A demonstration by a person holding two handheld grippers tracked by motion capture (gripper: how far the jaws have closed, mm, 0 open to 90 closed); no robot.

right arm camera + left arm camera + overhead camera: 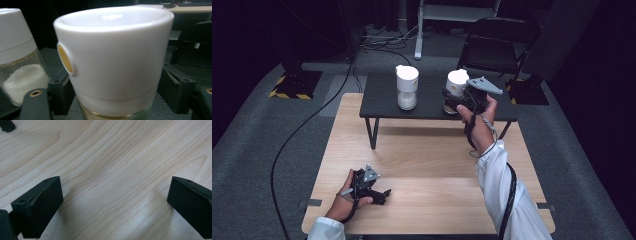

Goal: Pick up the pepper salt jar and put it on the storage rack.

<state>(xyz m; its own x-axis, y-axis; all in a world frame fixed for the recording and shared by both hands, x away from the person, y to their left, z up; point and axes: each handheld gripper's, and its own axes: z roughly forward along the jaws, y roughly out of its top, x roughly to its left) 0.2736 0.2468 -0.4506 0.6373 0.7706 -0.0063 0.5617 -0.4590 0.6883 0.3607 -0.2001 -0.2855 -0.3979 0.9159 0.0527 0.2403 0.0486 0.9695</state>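
Jaws of the right gripper (451, 98) bracket an upright white-capped glass dispenser (113, 62), seemingly gripping; its yellow spout faces left. Left gripper (115, 202) gapes wide, empty.

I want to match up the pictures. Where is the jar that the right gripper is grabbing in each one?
High view: the grabbed jar stands on the small black table, upper middle, right gripper around it.
Left gripper view: only light wooden tabletop between open jaws.
Right gripper view: the jar sits centre, close up.
Shared landmark: the other jar, holding white powder, at its left.
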